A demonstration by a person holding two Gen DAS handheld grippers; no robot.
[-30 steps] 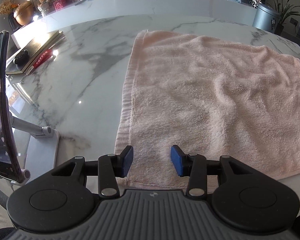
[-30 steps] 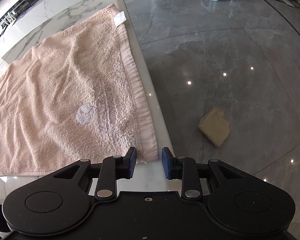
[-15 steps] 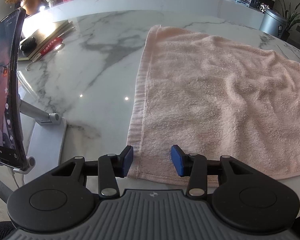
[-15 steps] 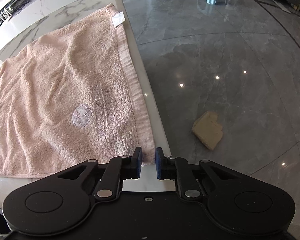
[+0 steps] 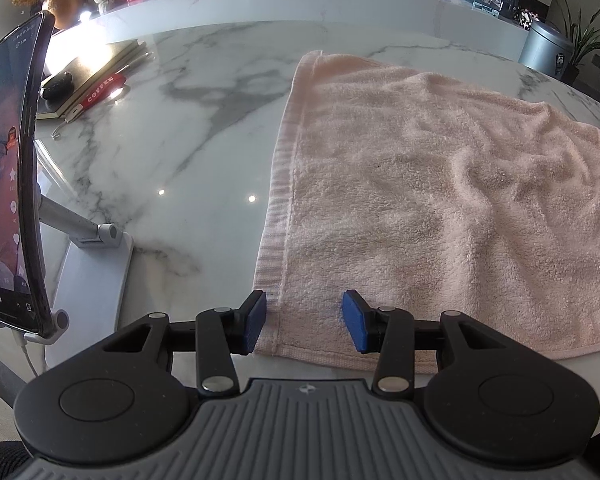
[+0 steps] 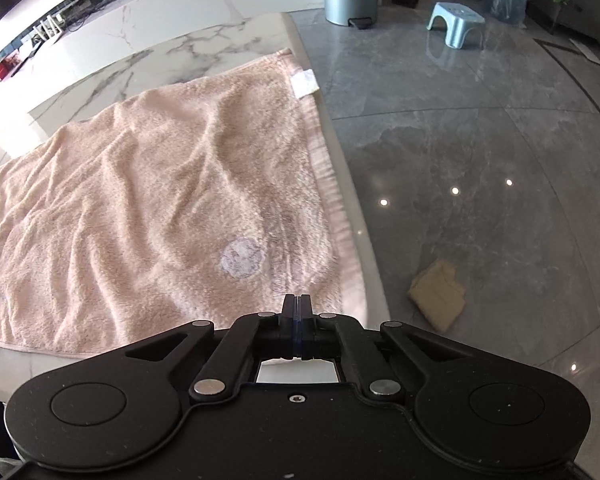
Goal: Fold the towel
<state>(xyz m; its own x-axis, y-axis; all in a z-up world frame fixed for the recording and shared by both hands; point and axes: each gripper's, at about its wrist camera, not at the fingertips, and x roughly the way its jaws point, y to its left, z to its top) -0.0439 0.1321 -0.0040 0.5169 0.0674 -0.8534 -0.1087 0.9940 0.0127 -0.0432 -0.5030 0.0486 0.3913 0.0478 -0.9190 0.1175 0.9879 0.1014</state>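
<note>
While the pink towel point(image 5: 440, 200) lies spread flat over the marble table point(image 5: 172, 132), its near left corner sits between the spread blue pads of the left gripper point(image 5: 305, 322). That corner's striped hem passes just beside the left pad point(image 5: 255, 322), and the towel body runs from there toward 12 and 2 o'clock in the left wrist view. A phone on a stand point(image 5: 12, 184) stands at 9 o'clock, and a stack of books point(image 5: 88, 76) lies at 10 o'clock, well apart from the cloth.

At the towel's near right corner point(image 6: 332, 296), the right gripper point(image 6: 297, 310) has its fingers pressed together at the hem; whether cloth sits between them I cannot tell. In the right wrist view the towel point(image 6: 160, 208) stretches from the fingertips toward 9 through 12 o'clock, its right hem along the table edge. A white label point(image 6: 305, 83) shows at the far right corner, at 12 o'clock. On the grey floor, a tan cloth point(image 6: 438, 294) lies at 3 o'clock.
</note>
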